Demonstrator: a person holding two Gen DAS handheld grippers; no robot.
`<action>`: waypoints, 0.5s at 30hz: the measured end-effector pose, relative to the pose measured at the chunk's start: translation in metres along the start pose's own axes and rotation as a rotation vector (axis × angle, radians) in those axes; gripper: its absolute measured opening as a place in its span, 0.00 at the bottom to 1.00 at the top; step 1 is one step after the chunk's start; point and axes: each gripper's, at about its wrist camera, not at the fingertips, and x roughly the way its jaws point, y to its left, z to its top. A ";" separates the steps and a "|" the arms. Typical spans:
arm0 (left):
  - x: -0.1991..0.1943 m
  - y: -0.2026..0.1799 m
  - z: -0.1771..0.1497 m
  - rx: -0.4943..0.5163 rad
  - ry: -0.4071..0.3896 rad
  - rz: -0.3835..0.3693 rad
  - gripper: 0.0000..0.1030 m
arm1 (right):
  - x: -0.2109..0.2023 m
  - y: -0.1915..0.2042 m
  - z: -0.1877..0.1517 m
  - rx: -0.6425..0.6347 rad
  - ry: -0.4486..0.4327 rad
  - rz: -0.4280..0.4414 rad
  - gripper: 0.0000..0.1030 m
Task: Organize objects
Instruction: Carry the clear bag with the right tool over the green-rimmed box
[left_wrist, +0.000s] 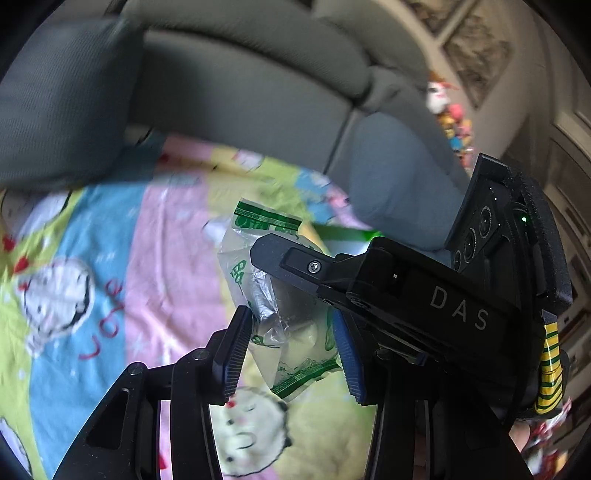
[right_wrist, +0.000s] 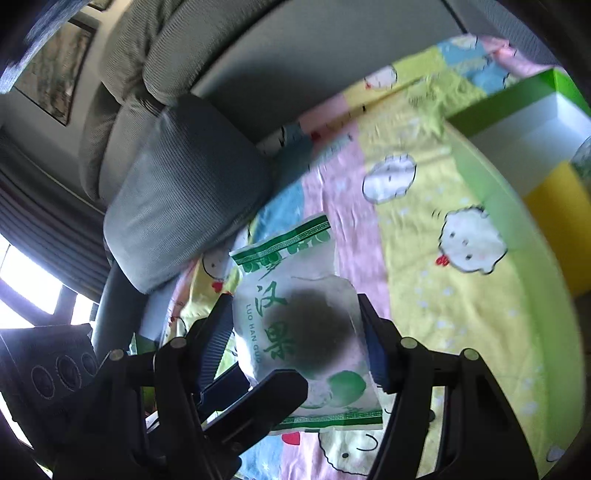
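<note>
A grey sofa (right_wrist: 177, 192) carried a cartoon blanket (right_wrist: 443, 295) and an open box (right_wrist: 524, 147). Above the blanket, the right gripper (right_wrist: 295, 338) clenched a green-printed packet (right_wrist: 295, 325), while the left gripper (left_wrist: 291, 350) pinched the same packet's crumpled plastic.

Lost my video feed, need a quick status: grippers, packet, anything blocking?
Both grippers, left gripper and right gripper, shut on the green-printed packet. Packet lifted off the patterned sheet. Green box right, grey cushion left; neither blocking.
</note>
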 end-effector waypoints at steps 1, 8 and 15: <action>-0.001 -0.006 0.002 0.021 -0.018 -0.011 0.45 | -0.013 0.002 0.001 -0.013 -0.037 0.005 0.62; -0.004 -0.063 0.008 0.191 -0.097 -0.102 0.45 | -0.079 0.001 0.003 -0.040 -0.239 0.017 0.62; 0.013 -0.111 0.008 0.308 -0.073 -0.181 0.45 | -0.127 -0.028 0.003 0.032 -0.380 -0.019 0.62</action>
